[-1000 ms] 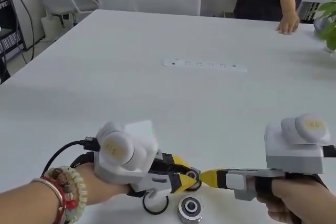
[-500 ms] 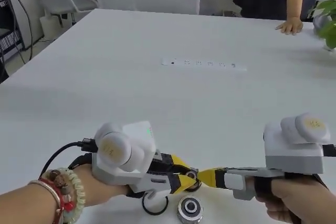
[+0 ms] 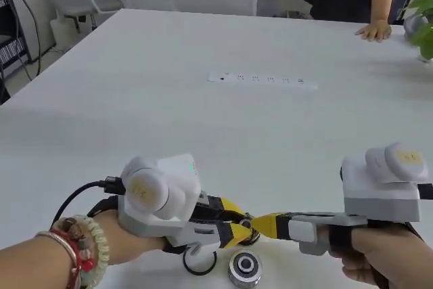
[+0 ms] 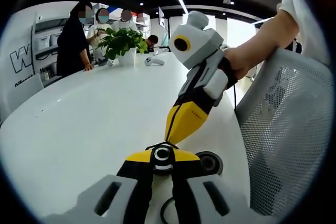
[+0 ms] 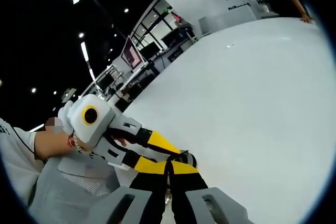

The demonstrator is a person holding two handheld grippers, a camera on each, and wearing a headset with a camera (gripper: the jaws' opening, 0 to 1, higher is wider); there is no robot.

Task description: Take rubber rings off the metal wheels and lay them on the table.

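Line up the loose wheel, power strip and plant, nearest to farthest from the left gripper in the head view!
1. The loose wheel, on the table right beside the left gripper.
2. The power strip, mid-table.
3. The plant, at the far right edge.

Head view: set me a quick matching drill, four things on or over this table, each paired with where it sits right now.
Things:
1. black rubber ring
2. loose silver metal wheel
3. raised metal wheel
4. white power strip

Places:
A. far out on the white table, away from the work
B. clamped in the left gripper
C. flat on the table, under the left gripper's body
D. on the table at the near edge, right of the ring

Pairs: 1-C, 2-D, 3-B, 4-A
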